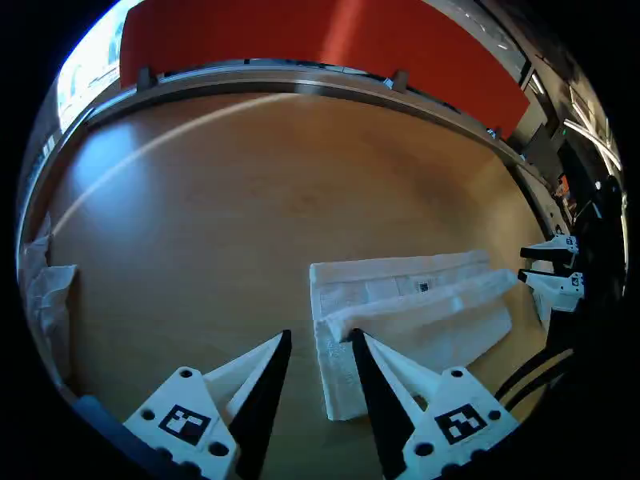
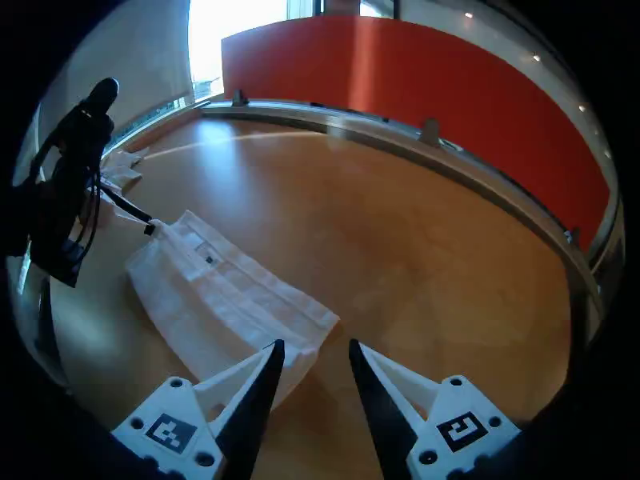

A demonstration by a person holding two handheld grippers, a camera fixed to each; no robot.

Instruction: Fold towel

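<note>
A white towel (image 1: pixel 416 320) lies folded into a long strip on the wooden table (image 1: pixel 240 200). My left gripper (image 1: pixel 320 340) is open at the towel's near left end. Its right finger (image 1: pixel 384 392) overlaps the towel's edge, and a strip of cloth shows in the gap. My right gripper (image 1: pixel 522 265) stands at the towel's far right end. In the right gripper view the towel (image 2: pixel 216 288) runs away to the left. The right gripper (image 2: pixel 314 348) is open beside the towel's near corner, with bare table between its tips. The left gripper (image 2: pixel 138 216) shows as a dark shape at the towel's far corner.
An orange panel (image 1: pixel 320 40) stands behind the table's raised grey rim (image 1: pixel 304 80). A crumpled white cloth (image 1: pixel 44 296) lies at the table's left edge, also seen as the white heap (image 2: pixel 120 168) beyond the towel. The wide wooden top (image 2: pixel 384 240) stretches toward the panel.
</note>
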